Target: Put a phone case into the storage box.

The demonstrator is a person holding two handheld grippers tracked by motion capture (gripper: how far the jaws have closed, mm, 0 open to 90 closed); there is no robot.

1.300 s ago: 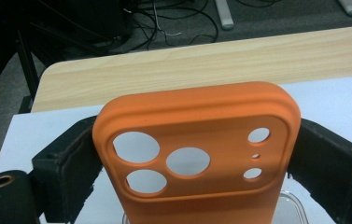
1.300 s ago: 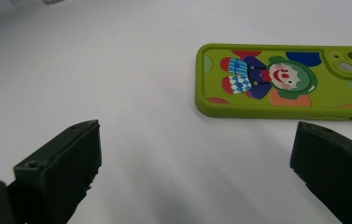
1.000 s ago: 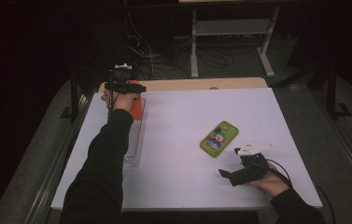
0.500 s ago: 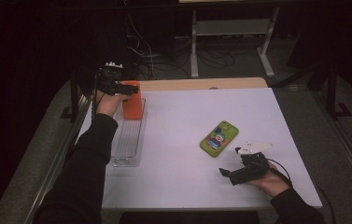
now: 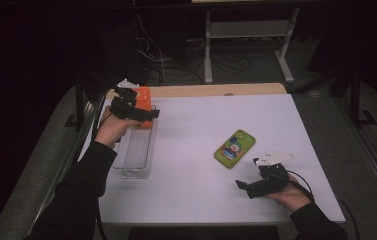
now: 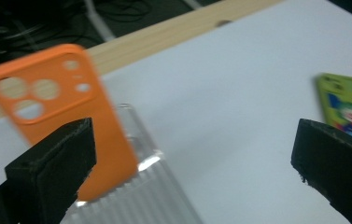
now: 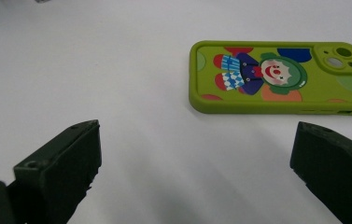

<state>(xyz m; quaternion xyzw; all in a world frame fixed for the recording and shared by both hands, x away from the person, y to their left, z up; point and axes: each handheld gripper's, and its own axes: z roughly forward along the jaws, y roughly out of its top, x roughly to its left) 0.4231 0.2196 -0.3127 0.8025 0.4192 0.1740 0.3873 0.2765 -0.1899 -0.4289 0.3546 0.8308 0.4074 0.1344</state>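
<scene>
White table [image 5: 196, 130] bears orange case [image 6: 66, 121] beside left gripper [image 6: 192, 154] fingers [image 6: 52, 163].

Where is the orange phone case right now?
In the high view, the orange phone case stands tilted at the far end of the clear slotted rack, far-left on the table, beside the open left gripper.

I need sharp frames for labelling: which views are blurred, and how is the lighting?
Left gripper view: orange phone case and clear rack smeared by motion blur. Right gripper view: green phone case crisp, evenly lit. High view: white table bright, surroundings dark.
</scene>
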